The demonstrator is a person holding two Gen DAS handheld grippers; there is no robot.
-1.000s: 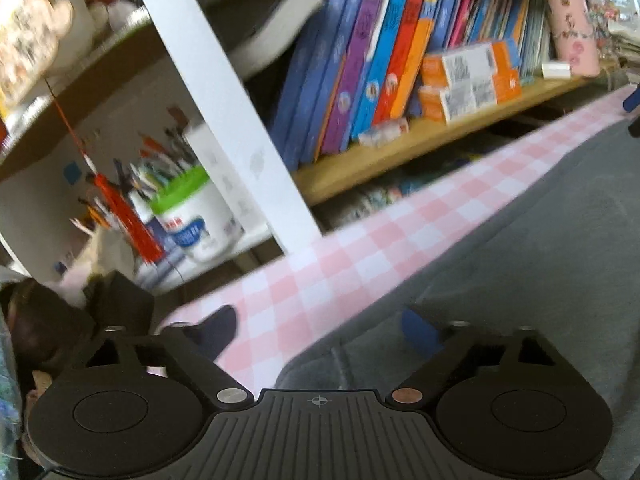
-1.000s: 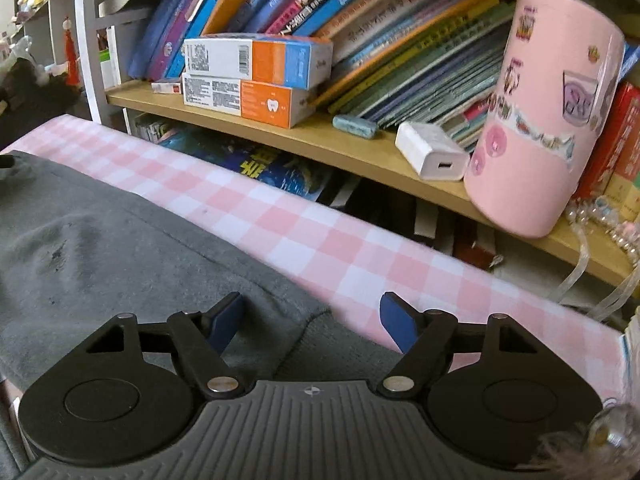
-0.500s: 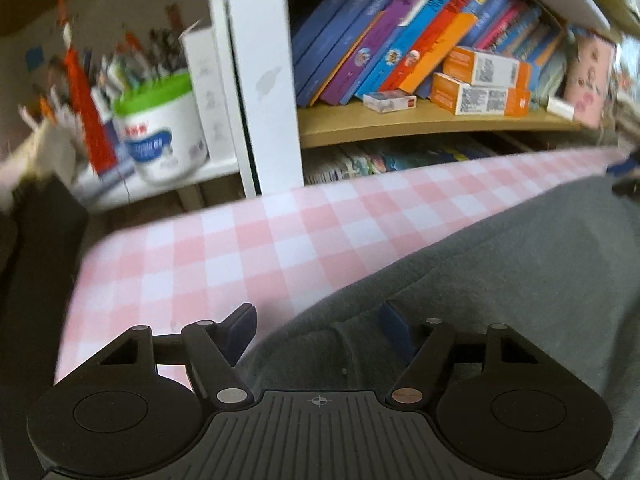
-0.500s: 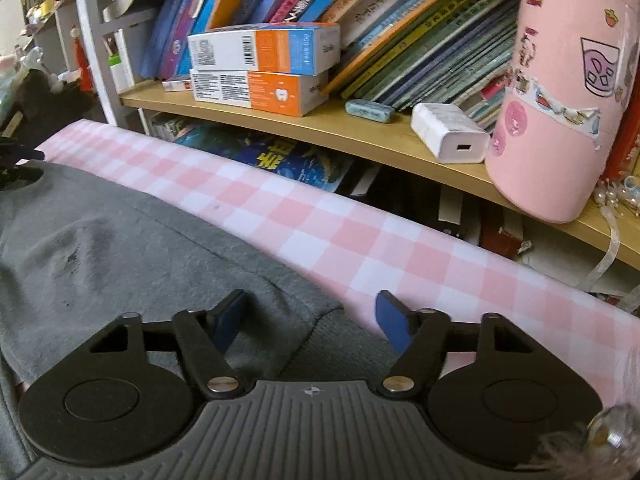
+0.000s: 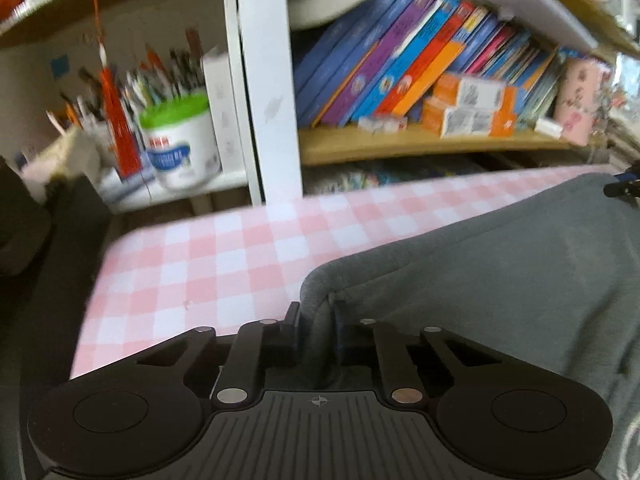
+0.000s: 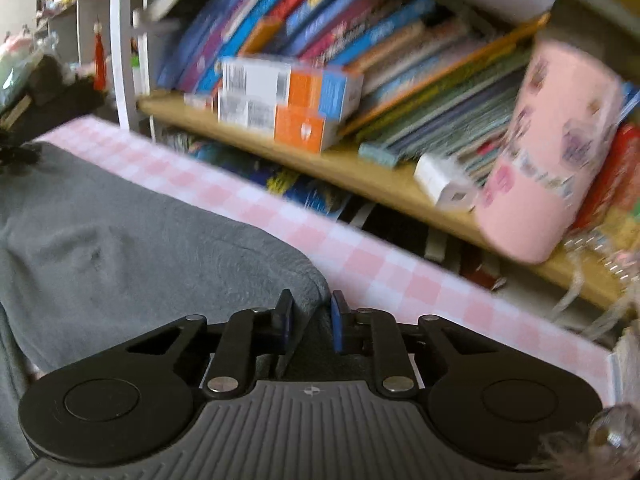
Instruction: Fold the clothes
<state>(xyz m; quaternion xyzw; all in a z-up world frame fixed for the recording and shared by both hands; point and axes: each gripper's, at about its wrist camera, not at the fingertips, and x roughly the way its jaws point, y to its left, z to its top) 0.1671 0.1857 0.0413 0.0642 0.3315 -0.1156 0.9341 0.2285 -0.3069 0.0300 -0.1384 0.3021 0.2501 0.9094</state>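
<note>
A grey garment [image 5: 500, 272] lies on the pink-and-white checked tabletop [image 5: 208, 264]. My left gripper [image 5: 316, 324] is shut on the garment's far left corner, which bunches up between the jaws. My right gripper [image 6: 310, 320] is shut on the garment's [image 6: 140, 240] far right corner, and cloth shows between its blue pads. The cloth stretches between the two grippers. The right gripper's tip [image 5: 624, 184] shows at the right edge of the left wrist view.
A bookshelf [image 5: 420, 144] with leaning books and orange boxes [image 6: 288, 100] stands just behind the table. A pink cylinder [image 6: 548, 160] and a white charger [image 6: 444, 184] sit on the shelf at right. A white tub [image 5: 180, 144] with pens stands at left.
Both grippers went from open around the garment's far corners to shut on them. The corners now bunch up and sit lifted. Both views have shifted slightly.
</note>
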